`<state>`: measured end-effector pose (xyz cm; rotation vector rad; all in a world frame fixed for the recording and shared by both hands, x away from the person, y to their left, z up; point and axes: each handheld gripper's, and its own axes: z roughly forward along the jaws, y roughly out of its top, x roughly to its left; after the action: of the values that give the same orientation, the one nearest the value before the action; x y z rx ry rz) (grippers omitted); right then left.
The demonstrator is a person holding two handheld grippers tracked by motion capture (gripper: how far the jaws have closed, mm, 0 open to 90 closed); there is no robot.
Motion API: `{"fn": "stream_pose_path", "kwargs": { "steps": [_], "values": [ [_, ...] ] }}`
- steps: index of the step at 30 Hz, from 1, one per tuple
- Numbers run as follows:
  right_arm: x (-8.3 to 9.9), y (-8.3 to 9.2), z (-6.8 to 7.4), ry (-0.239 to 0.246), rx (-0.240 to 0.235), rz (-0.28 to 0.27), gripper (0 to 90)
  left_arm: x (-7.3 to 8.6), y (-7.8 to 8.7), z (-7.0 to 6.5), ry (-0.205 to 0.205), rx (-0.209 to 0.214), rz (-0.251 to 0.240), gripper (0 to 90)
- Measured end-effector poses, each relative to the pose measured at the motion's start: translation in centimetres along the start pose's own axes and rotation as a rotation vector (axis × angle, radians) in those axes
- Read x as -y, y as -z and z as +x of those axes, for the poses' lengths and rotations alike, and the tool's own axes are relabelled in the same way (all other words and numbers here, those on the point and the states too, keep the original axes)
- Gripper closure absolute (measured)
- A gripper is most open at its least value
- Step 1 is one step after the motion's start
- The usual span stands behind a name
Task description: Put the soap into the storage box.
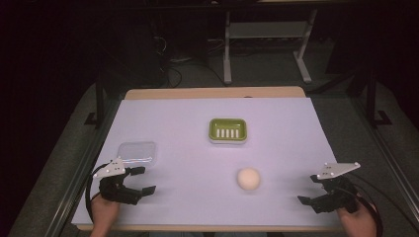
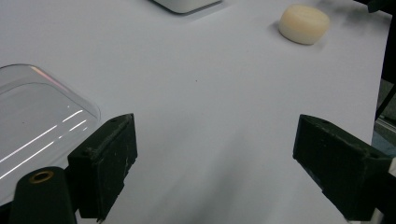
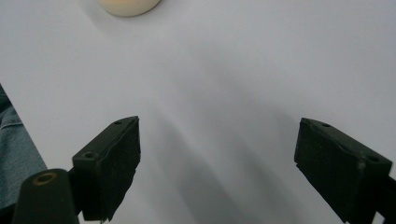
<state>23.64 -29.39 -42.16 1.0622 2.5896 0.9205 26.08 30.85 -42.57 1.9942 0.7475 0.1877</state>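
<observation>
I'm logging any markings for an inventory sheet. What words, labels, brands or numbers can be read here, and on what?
None can be read.
The round cream soap, green soap dish, clear lid and white table cover all look plain.
The left gripper and right gripper, both open, show no legible marking.

One green soap dish [image 1: 227, 130] sits on the tabletop [image 1: 286, 148]; one cream soap bar [image 1: 248, 178] lies near its front, one clear lid [image 1: 138, 152] lies well left.
</observation>
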Motion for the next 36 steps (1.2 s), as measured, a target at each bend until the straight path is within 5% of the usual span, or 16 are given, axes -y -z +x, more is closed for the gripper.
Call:
{"fn": "stream_pose_path", "kwargs": {
  "steps": [8,36],
  "values": [
    [-0.8,-0.7,0.8,0.015,-0.002,0.041,14.0,0.0,0.2,0.1,0.0,-0.003,0.0,12.9],
    [-3.4,-2.0,2.5,0.043,-0.059,0.057,14.0,0.1,0.4,0.2,0.006,-0.001,-0.006,12.9]
  ]
}}
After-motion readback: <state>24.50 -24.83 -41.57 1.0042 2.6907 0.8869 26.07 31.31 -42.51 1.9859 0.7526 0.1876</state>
